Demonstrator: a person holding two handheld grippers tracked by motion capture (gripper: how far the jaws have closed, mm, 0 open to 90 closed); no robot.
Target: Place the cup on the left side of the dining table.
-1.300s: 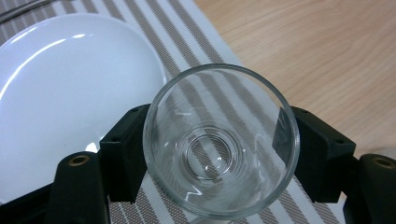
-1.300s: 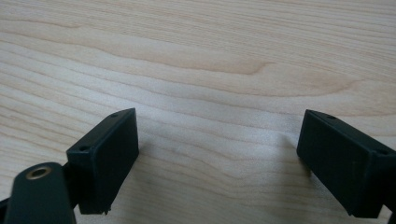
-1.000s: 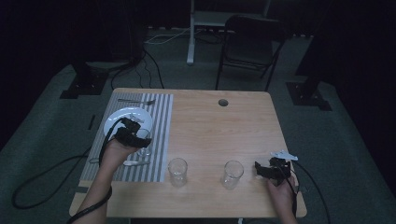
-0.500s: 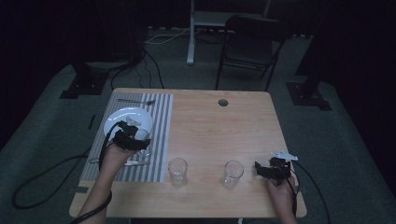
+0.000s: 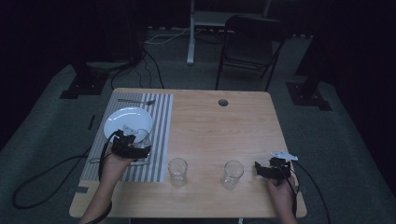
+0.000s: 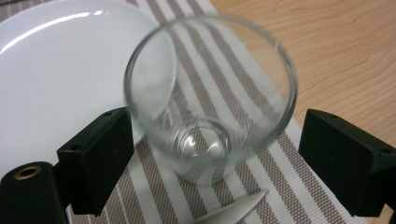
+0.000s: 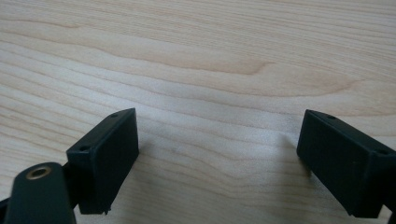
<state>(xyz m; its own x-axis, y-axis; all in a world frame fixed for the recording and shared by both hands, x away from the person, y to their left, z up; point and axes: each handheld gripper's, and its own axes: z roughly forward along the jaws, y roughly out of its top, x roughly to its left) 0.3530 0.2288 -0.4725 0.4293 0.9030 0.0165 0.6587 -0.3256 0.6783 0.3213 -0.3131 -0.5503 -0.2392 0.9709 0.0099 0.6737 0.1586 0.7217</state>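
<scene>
A clear empty glass (image 6: 210, 93) stands upright on the striped placemat (image 6: 275, 186), just right of the white plate (image 6: 60, 70). My left gripper (image 6: 210, 163) is open, and the glass stands between its two black jaws; the right jaw is clear of it. From above, that left gripper (image 5: 137, 141) sits at the plate's (image 5: 125, 120) near edge with the glass (image 5: 143, 136) at its tips. My right gripper (image 5: 262, 170) rests open near the table's front right, with bare wood (image 7: 215, 84) between its jaws (image 7: 217, 158).
Two more empty glasses (image 5: 177, 171) (image 5: 232, 173) stand near the front edge, between the hands. A fork (image 5: 135, 101) lies at the far end of the placemat (image 5: 161, 135). A knife tip (image 6: 233, 210) lies just in front of the glass. A chair (image 5: 250, 44) stands behind the table.
My left gripper has shifted slightly toward the near edge, by the plate's rim. The right gripper has not moved.
</scene>
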